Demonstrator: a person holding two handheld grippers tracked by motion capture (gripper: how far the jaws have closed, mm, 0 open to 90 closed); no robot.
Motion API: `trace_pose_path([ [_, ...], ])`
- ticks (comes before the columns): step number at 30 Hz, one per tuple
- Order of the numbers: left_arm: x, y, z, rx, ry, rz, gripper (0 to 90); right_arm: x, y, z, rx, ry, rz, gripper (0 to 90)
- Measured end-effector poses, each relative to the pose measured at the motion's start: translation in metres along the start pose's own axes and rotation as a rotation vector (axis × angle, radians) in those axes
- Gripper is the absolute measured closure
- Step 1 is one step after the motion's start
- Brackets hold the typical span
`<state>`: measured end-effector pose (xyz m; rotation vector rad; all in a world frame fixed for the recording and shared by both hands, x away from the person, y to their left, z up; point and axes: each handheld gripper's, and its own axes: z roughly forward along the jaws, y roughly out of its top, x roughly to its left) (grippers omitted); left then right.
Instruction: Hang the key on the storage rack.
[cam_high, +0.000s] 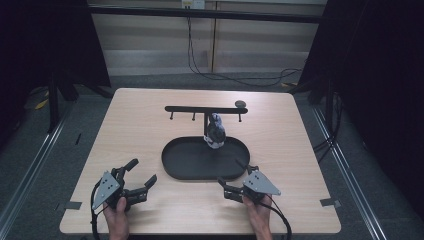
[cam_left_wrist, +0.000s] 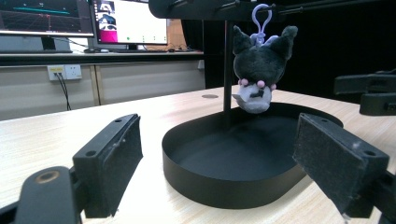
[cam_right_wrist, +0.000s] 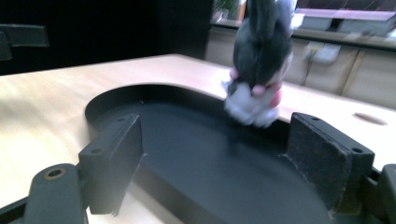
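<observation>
A dark grey plush toy (cam_high: 216, 132) with a white chin and pink beads hangs by a lilac clip from the black T-shaped rack (cam_high: 205, 110), just above the black oval tray (cam_high: 180, 165). In the left gripper view the plush toy (cam_left_wrist: 258, 70) dangles over the tray (cam_left_wrist: 224, 186). The right gripper view shows the plush toy (cam_right_wrist: 257, 70) close ahead, over the tray (cam_right_wrist: 187, 154). My left gripper (cam_high: 144, 172) rests open on the table left of the tray, holding nothing. My right gripper (cam_high: 231, 173) is open at the tray's front right rim, its jaws empty.
A small dark round disc (cam_high: 240, 104) lies on the wooden table (cam_high: 280, 145) behind the rack's right end. Cables run along the floor behind the table. Monitors (cam_left_wrist: 84, 18) stand on a desk in the background.
</observation>
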<state>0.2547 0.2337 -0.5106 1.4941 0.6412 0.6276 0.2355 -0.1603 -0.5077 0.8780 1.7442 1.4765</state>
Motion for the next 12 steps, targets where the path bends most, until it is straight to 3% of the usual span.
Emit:
trace_pose_path([
  [1, 0.0, 0.0, 0.0, -0.002, 0.001, -0.002, 15.3, 0.001, -0.001, -0.002, -0.012, -0.022, -0.008, 18.1],
  [2, 0.0, 0.0, 0.0, -0.002, 0.001, -0.002, 15.3, 0.002, -0.002, -0.006, -0.039, -0.016, 0.0, 16.9],
  [5, 0.0, 0.0, 0.0, -0.001, 0.001, -0.002, 15.3, 0.0, -0.006, -0.015, -0.125, -0.043, 0.042, 13.9],
  [8, 0.001, 0.0, 0.0, 0.0, -0.005, 0.007, 15.3, 0.001, -0.007, -0.02, -0.174, -0.066, 0.011, 13.9],
  [12, 0.0, 0.0, 0.0, -0.002, -0.002, 0.004, 15.3, 0.002, -0.007, -0.018, -0.15, -0.074, 0.008, 14.0],
])
